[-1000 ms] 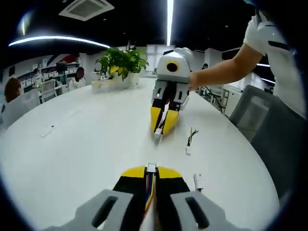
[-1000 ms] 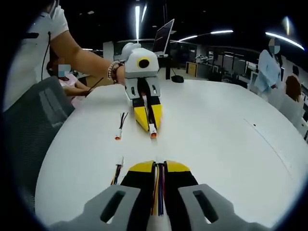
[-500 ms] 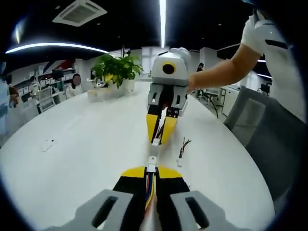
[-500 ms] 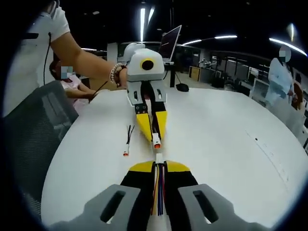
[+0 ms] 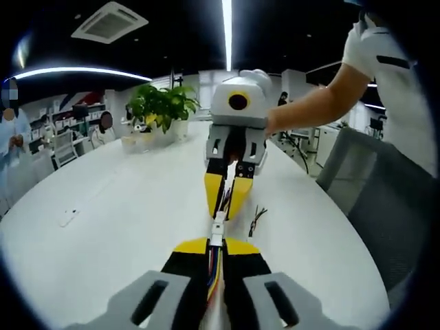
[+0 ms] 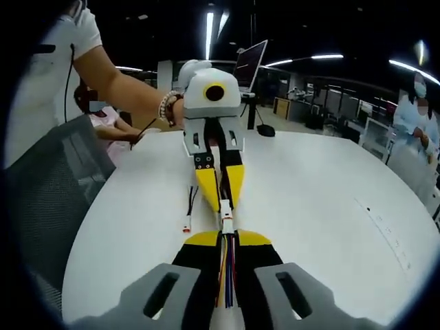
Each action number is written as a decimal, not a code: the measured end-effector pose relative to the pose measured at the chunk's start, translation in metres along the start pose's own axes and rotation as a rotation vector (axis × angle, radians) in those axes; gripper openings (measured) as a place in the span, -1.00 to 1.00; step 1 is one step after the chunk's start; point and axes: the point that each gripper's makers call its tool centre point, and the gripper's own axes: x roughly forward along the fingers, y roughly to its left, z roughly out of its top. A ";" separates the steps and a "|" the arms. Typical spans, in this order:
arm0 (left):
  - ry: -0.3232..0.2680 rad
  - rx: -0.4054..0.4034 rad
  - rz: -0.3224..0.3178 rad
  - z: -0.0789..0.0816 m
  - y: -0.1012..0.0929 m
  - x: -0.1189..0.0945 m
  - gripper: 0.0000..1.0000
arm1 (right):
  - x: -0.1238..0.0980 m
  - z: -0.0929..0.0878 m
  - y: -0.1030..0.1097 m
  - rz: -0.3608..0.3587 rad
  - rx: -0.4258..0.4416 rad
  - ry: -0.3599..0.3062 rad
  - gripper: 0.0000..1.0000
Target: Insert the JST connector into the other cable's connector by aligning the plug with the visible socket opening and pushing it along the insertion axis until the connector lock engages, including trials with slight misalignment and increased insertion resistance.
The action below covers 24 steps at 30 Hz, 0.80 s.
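Observation:
My left gripper [image 5: 216, 242] is shut on a cable of coloured wires that ends in a white JST connector [image 5: 216, 234] just past its yellow tips. Facing it, my right gripper [image 5: 223, 208] points its yellow jaws down at that connector, tip to tip. In the right gripper view, my right gripper [image 6: 227, 236] is shut on red, blue and yellow wires, and its white connector [image 6: 225, 221] meets the one held by the left gripper [image 6: 221, 199]. The two connectors touch end to end above the white table [image 5: 103, 206]. Whether they are locked I cannot tell.
A spare cable [image 5: 256, 220] [image 6: 189, 210] lies on the table beside the joint. A potted plant [image 5: 161, 106] stands at the far edge. A laptop [image 6: 249, 62] and a mouse [image 6: 266, 130] sit further back. A grey chair [image 5: 364, 185] stands at the table's side.
The two grippers have come together along one line. The gap between the connectors has closed, and they now touch.

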 end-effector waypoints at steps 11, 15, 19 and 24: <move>-0.011 0.005 -0.006 0.003 -0.001 -0.002 -1.00 | 0.001 0.004 0.005 0.008 -0.003 -0.006 -0.93; -0.012 0.011 -0.012 0.004 -0.004 0.000 -1.00 | 0.001 0.004 0.007 0.018 -0.005 -0.007 -0.93; -0.016 0.019 -0.024 0.005 -0.006 -0.001 -1.00 | 0.000 0.005 0.009 0.028 -0.017 -0.008 -0.93; -0.025 0.029 -0.038 0.007 -0.009 0.000 -1.00 | 0.000 0.008 0.012 0.046 -0.031 -0.011 -0.93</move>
